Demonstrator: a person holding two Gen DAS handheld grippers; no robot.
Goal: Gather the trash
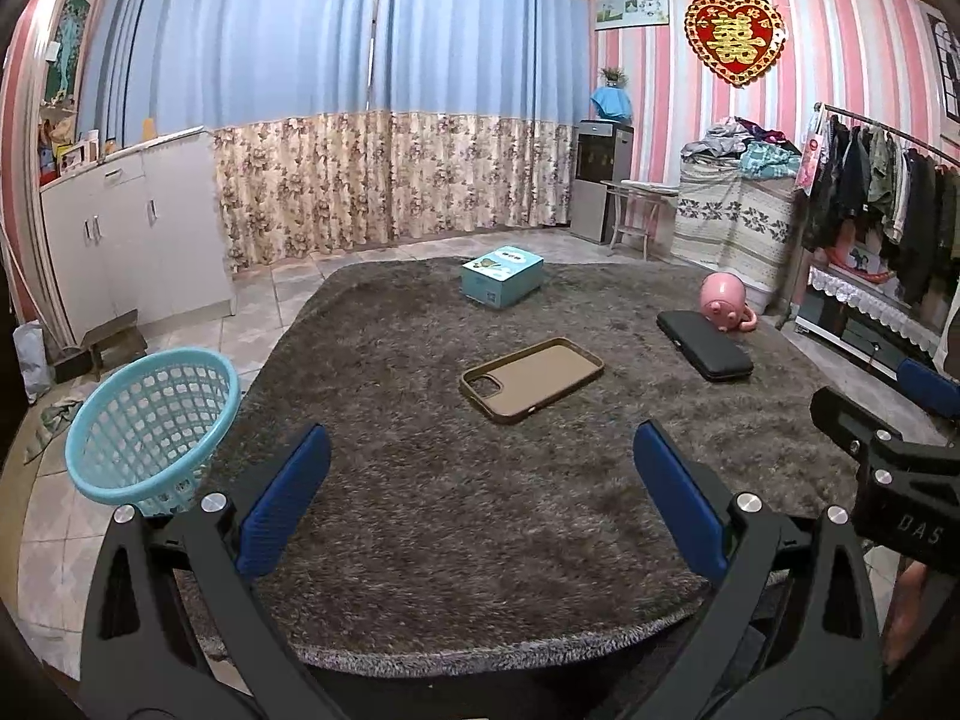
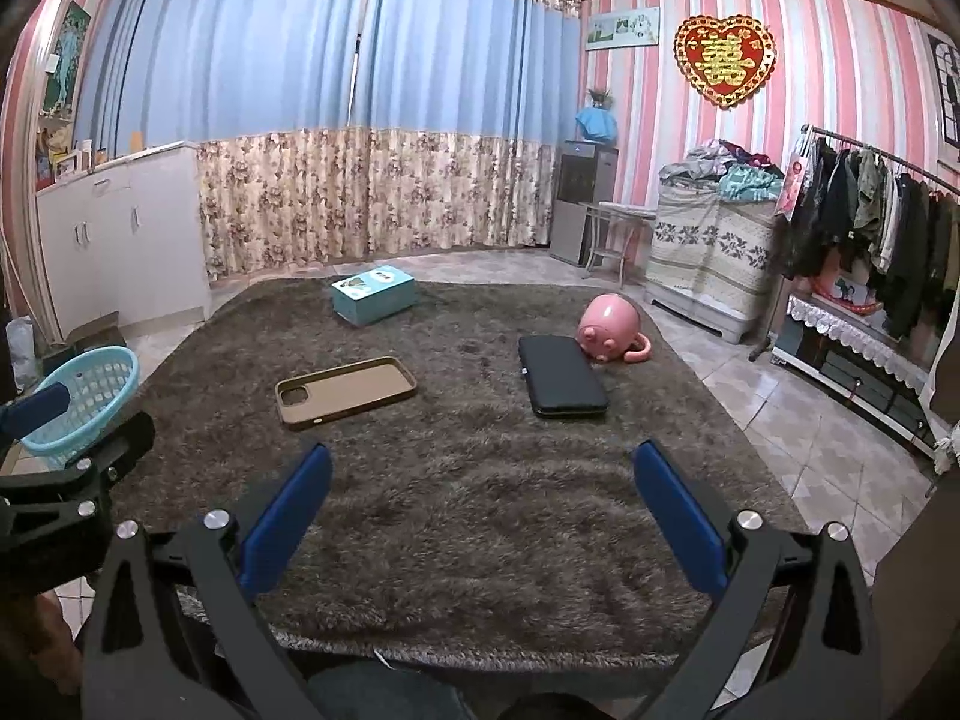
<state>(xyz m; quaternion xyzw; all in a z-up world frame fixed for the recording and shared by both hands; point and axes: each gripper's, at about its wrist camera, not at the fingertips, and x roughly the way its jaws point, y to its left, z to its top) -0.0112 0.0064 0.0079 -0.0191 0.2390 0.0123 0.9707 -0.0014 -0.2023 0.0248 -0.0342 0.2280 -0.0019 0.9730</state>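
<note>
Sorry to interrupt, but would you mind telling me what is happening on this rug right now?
A person holds a claw in each hand over a shaggy rug, and nothing is picked up yet. The left claw and right claw are both open and empty. A phone case, a black case, a teal box and a pink mug lie on the rug. A light blue basket waits at its left edge.
</note>
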